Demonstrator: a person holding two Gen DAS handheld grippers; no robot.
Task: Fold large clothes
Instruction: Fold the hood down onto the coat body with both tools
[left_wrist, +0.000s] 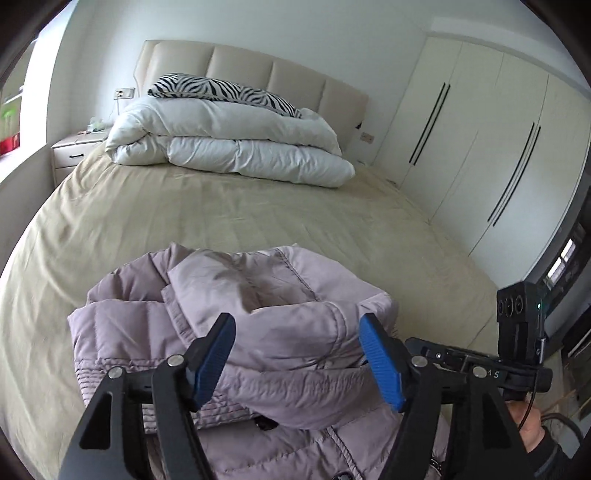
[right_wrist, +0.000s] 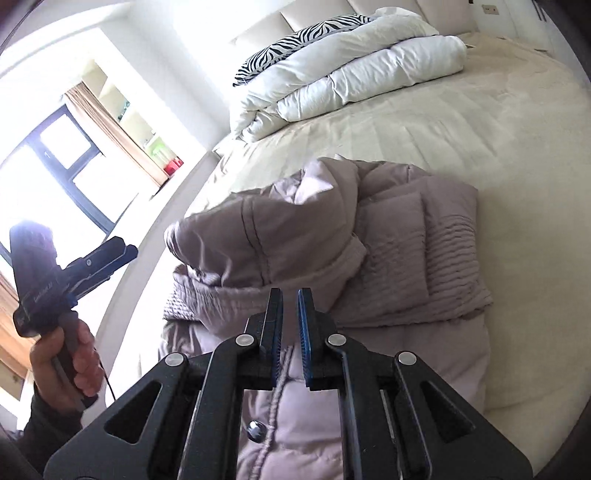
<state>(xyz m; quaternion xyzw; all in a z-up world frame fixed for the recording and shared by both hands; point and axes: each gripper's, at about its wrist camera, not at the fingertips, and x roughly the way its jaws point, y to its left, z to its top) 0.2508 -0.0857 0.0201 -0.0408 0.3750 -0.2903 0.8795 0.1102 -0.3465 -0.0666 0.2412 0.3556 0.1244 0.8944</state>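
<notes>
Left hand-held gripper (left_wrist: 297, 356) jaws wide apart, nothing between the pads, hovering over the mauve padded coat (left_wrist: 258, 332). Right hand-held gripper (right_wrist: 290, 325) pinched nearly closed, empty. Coat lies bunched on the bed (left_wrist: 221, 214), white duvet (left_wrist: 236, 144) folded at 12 o'clock.

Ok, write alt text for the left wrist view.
A mauve puffer coat lies partly folded on a beige bed, with the open left gripper above it, holding nothing. A folded white duvet sits by the headboard.
</notes>
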